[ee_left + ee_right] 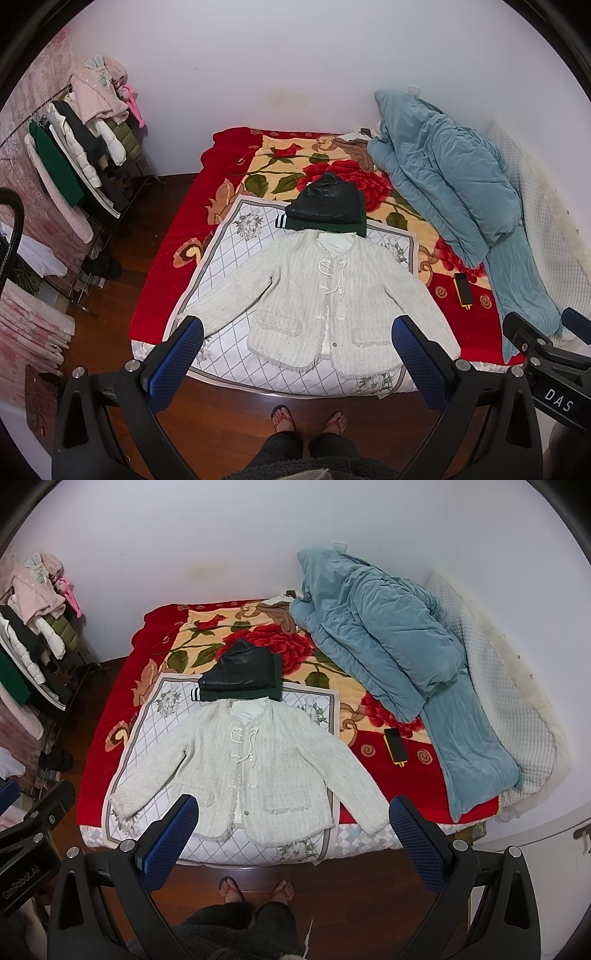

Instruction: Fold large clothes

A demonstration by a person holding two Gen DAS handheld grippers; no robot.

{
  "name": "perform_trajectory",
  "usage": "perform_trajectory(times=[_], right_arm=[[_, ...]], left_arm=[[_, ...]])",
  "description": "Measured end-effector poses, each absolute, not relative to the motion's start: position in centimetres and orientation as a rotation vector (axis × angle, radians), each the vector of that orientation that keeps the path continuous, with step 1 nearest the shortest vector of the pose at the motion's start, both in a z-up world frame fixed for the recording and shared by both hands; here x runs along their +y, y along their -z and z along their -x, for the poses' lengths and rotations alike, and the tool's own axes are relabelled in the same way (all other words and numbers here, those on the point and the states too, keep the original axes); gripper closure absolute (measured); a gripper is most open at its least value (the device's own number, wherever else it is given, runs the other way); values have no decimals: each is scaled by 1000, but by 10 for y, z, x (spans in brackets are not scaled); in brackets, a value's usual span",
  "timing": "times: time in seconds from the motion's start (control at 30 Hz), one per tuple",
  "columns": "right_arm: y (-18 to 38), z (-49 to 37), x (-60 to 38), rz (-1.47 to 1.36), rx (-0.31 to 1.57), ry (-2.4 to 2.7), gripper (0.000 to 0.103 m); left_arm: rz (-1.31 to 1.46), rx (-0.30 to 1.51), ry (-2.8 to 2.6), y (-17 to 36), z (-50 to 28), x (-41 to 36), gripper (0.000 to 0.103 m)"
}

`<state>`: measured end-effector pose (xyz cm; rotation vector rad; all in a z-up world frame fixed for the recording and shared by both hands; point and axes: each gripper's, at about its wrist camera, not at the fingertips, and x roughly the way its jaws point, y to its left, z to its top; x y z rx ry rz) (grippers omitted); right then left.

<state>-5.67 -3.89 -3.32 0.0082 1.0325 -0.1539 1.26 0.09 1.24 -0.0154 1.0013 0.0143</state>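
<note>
A white knitted jacket [314, 299] lies spread flat, front up, sleeves out to both sides, on a white patterned cloth [236, 236] at the foot of the bed; it also shows in the right wrist view [255, 768]. Behind its collar sits a folded stack: a black leather garment [327, 203] on a dark green one [332, 225]. My left gripper [295, 362] is open and empty, held above the floor in front of the jacket's hem. My right gripper [293, 838] is open and empty, likewise short of the bed edge.
The bed has a red flowered blanket [177, 221]. A bunched blue quilt [450, 184] lies on its right side. A phone in a yellow case [463, 291] lies right of the jacket. A clothes rack [74, 155] stands at the left. The person's feet [306, 421] stand on the wooden floor.
</note>
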Motion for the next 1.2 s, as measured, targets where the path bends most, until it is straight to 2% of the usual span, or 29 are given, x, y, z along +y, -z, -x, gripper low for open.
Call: perform_trajectory(times=[1.0, 1.2], right_arm=[[30, 52, -40, -9, 1033, 156, 0], [49, 45, -46, -45, 1040, 183, 0]], left_arm=[[17, 999, -10, -13, -14, -1, 0], [-10, 941, -42, -5, -38, 2, 0]])
